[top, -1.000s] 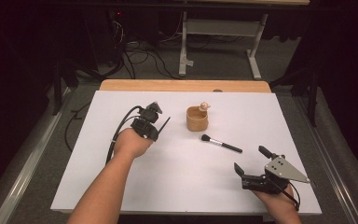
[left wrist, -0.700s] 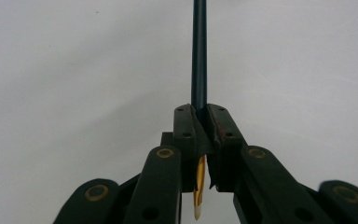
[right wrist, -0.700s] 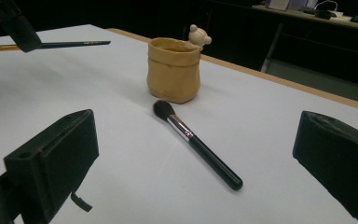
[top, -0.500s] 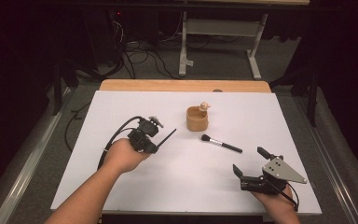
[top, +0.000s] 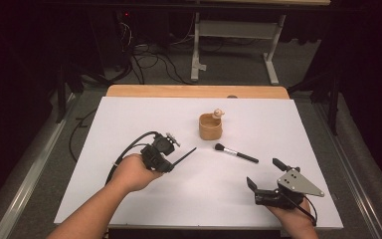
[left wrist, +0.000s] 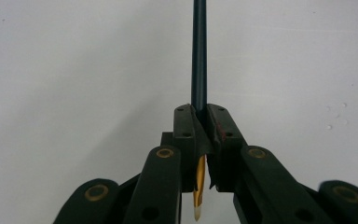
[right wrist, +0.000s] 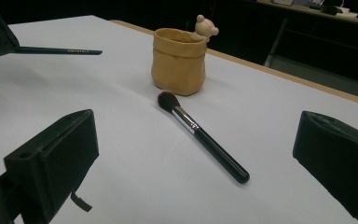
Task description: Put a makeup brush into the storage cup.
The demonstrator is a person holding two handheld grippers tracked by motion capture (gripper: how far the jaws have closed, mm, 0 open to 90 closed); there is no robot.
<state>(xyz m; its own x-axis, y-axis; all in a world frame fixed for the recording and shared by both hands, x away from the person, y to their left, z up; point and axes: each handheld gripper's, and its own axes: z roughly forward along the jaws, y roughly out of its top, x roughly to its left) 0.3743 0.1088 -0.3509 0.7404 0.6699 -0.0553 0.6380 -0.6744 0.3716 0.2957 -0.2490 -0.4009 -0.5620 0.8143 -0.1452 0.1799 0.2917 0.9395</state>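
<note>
Black-handled thin brush (top: 183, 156) sits clamped in the left gripper (top: 171, 165); right gripper (top: 263, 176), at five o'clock, gapes wide.

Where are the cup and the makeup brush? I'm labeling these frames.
cup (top: 210, 130), high view, on its front wall.
makeup brush (right wrist: 205, 138), right gripper view, on its black handle.
</note>
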